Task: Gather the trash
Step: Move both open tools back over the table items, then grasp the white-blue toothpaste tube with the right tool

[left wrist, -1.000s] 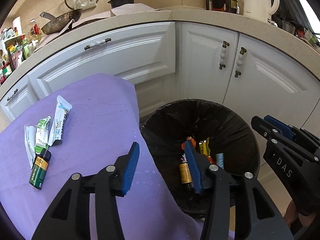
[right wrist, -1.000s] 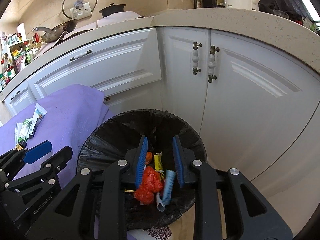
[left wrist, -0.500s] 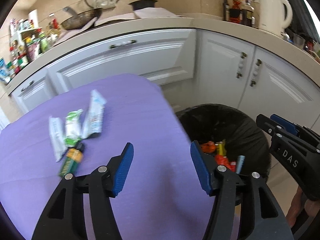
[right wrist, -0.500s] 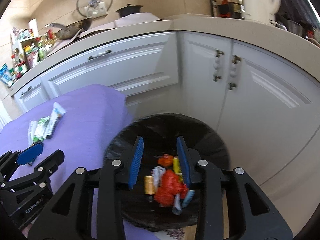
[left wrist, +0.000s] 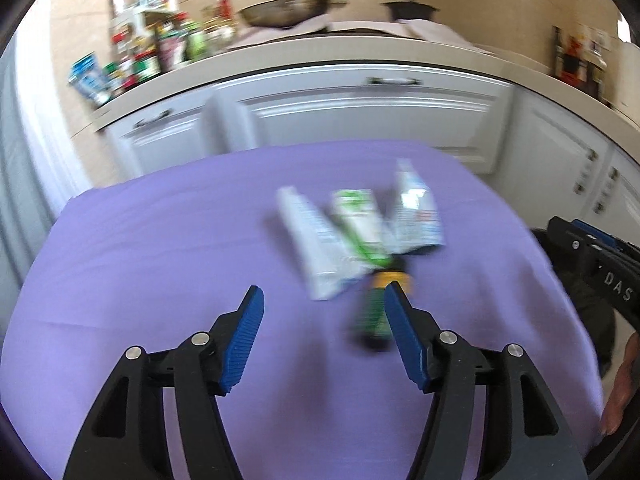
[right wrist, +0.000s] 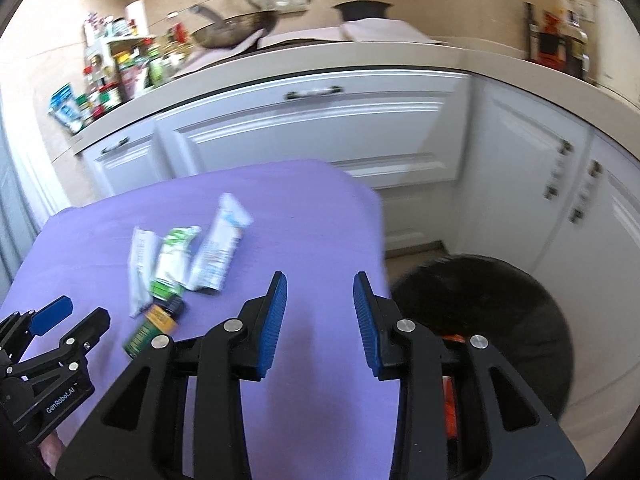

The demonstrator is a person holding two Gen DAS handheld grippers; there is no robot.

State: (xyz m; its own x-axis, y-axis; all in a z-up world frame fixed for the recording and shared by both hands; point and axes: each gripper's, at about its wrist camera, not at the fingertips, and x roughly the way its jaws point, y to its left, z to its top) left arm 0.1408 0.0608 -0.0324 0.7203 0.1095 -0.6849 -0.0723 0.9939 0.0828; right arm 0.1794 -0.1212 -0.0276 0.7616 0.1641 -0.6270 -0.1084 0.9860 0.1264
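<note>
Three flattened wrappers lie fanned out on the purple cloth: a white one (left wrist: 310,240), a green-and-white one (left wrist: 356,220) and a pale blue one (left wrist: 416,210). A small green bottle with a yellow label (left wrist: 376,308) lies just below them. My left gripper (left wrist: 322,298) hovers over the cloth in front of the bottle, its jaws opening with nothing between them. My right gripper (right wrist: 320,288) stands open and empty above the cloth's right edge, beside the black-lined trash bin (right wrist: 532,320). The same wrappers (right wrist: 176,256) and bottle (right wrist: 150,330) show left of it.
White kitchen cabinets (right wrist: 320,128) run behind the table, under a counter with a pan (right wrist: 236,34), pot and jars (right wrist: 116,76). The bin stands on the floor right of the table and holds orange trash (right wrist: 450,392). Part of a hand (left wrist: 620,392) shows at the right edge.
Both grippers swung left, away from the bin and over the purple cloth. The wrappers and bottle now lie ahead of the left gripper, whose jaws have spread wider. The right jaws also parted a little.
</note>
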